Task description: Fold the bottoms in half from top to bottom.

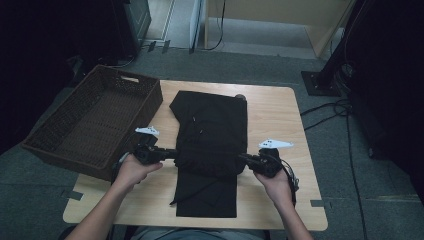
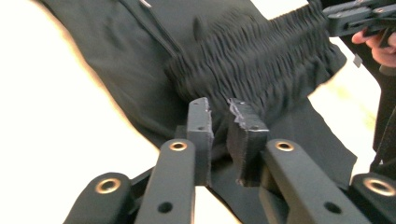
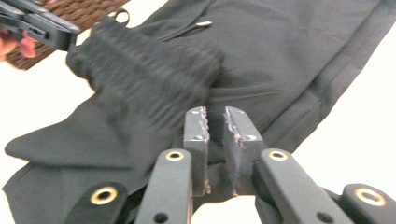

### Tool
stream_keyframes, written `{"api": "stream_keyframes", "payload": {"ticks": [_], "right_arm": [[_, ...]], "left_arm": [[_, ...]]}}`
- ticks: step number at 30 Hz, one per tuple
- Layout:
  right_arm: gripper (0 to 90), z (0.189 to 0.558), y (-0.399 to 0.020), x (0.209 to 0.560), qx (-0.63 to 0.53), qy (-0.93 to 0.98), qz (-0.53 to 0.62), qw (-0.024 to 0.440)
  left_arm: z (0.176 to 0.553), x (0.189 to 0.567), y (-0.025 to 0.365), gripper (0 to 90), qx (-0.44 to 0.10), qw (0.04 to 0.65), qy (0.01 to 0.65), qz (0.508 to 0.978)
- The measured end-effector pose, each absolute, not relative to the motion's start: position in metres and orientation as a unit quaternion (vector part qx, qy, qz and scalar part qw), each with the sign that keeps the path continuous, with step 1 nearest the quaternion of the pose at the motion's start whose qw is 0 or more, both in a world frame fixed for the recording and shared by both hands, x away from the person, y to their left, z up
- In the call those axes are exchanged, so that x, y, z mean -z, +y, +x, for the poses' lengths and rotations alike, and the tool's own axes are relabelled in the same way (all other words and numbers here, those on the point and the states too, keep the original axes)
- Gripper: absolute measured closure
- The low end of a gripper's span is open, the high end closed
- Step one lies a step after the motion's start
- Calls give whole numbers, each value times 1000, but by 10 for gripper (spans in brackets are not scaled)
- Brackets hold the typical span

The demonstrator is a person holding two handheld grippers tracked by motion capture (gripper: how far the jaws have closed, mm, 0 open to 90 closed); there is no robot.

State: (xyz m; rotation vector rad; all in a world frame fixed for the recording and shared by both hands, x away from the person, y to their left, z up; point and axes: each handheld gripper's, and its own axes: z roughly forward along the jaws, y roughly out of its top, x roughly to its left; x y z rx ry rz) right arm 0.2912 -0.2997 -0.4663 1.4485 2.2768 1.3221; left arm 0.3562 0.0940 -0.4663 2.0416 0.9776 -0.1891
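The black trousers [image 1: 210, 145] lie at the middle of the counter [image 1: 280, 115]. I pinch the elastic waistband [image 2: 261, 60] between narrow jaws, left gripper [image 1: 172, 152] at nine o'clock, right gripper [image 1: 242, 159] at three, probably to fold it evenly. The basket [image 1: 95, 120] waits at ten o'clock.

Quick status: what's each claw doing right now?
Left claw: closed on the black trousers' waistband.
Right claw: closed on the waistband's other end.

Both forearms reach in from the table's near edge, angled slightly outward. The left gripper [image 1: 172, 153] points right and the right gripper [image 1: 241, 158] points left, facing each other, each with its jaws drawn close together.
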Motion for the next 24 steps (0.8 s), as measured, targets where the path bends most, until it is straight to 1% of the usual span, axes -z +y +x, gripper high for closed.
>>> {"api": "stream_keyframes", "payload": {"ticks": [4,7,9,14,16,17,21,24], "right_arm": [[830,305,-296,474,-423,760,488,69],[851,313,-296,479,-421,759,491,73],[867,322,-298,483,-420,754,501,66],[874,339,-291,492,-421,748,511,46],[874,347,-276,500,-416,756,505,36],[874,349,-272,503,-410,761,501,39],[878,353,-263,512,-407,760,506,27],[881,350,-262,513,-411,758,507,13]], "left_arm": [[369,472,92,858,74,408,403,816],[378,476,94,868,80,410,416,808],[384,480,93,885,81,406,427,804],[391,492,85,888,94,397,424,809],[395,498,75,892,99,402,420,808],[397,500,73,892,102,401,421,807],[398,505,64,892,115,401,411,811],[393,501,63,890,118,406,401,812]]}}
